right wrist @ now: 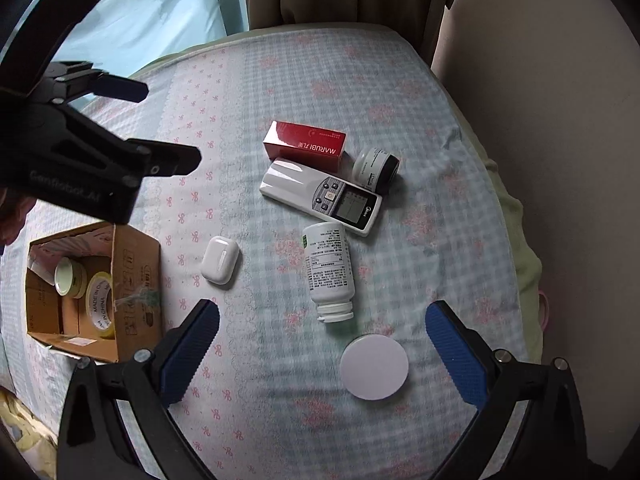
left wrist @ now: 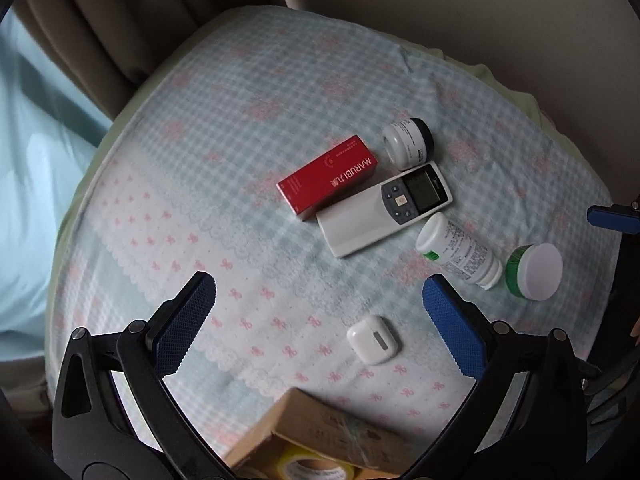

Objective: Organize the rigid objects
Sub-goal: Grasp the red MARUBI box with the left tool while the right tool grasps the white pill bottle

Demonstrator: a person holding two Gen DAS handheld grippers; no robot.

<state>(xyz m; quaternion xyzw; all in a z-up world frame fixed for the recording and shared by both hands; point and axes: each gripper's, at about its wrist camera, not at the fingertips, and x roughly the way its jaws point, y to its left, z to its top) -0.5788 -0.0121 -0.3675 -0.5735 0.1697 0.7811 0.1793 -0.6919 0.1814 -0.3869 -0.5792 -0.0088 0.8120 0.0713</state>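
Six small things lie on a bed [right wrist: 400, 80] covered with a checked sheet printed with pink bows. A red box [right wrist: 305, 145] lies touching a white remote control [right wrist: 320, 196], and a small white jar with a dark base [right wrist: 376, 170] lies on its side just beside the remote's screen end. A white pill bottle [right wrist: 329, 272] lies on its side near the remote, its cap toward the right gripper [right wrist: 322, 354]. Just beyond that cap stands a green jar with a white lid [right wrist: 374, 367], between the right gripper's blue fingers [right wrist: 456, 356], whose jaws are spread wide and hold nothing. A white earbud case [left wrist: 374, 339] lies apart from the group, between the fingers of the left gripper [left wrist: 320, 324]; those jaws are also spread wide and empty. A cardboard box [right wrist: 136, 280] with rolls of tape [right wrist: 100, 300] inside sits open on the bed near the earbud case.
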